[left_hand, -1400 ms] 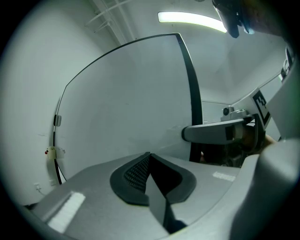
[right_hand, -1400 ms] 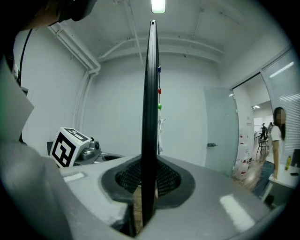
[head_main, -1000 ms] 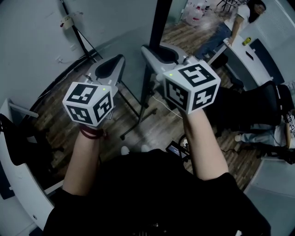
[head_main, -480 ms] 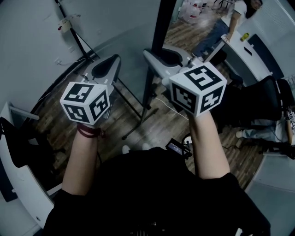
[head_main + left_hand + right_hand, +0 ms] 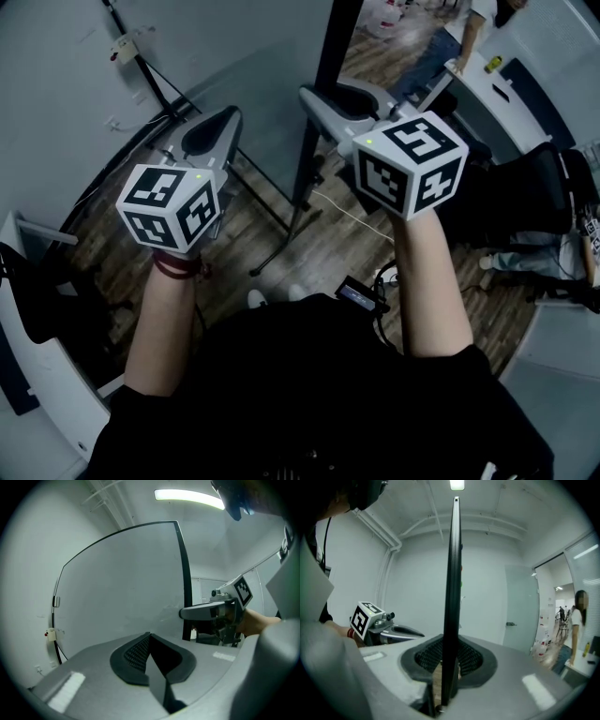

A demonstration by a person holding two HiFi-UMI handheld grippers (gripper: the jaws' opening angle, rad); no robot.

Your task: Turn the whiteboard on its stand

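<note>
The whiteboard (image 5: 253, 47) stands upright ahead of me, pale grey with a thin black frame, and its stand legs (image 5: 281, 239) spread over the wood floor. My right gripper (image 5: 314, 94) is shut on the board's black side edge (image 5: 452, 573), which runs straight up between the pads (image 5: 471, 658). Level with it and to its left, my left gripper (image 5: 228, 114) points at the board's face (image 5: 122, 588), jaws together with nothing in them. The left gripper view shows the right gripper (image 5: 185, 613) at the edge.
A person (image 5: 469, 28) leans at a white desk (image 5: 520, 94) at the far right. A black office chair (image 5: 534, 197) stands to my right, a white desk (image 5: 37, 375) to my left. A cable runs down the wall (image 5: 150, 84).
Both grippers keep their places at the board. The head view has shifted a little, so the board's edge and the right cube sit slightly further right and higher in the picture.
</note>
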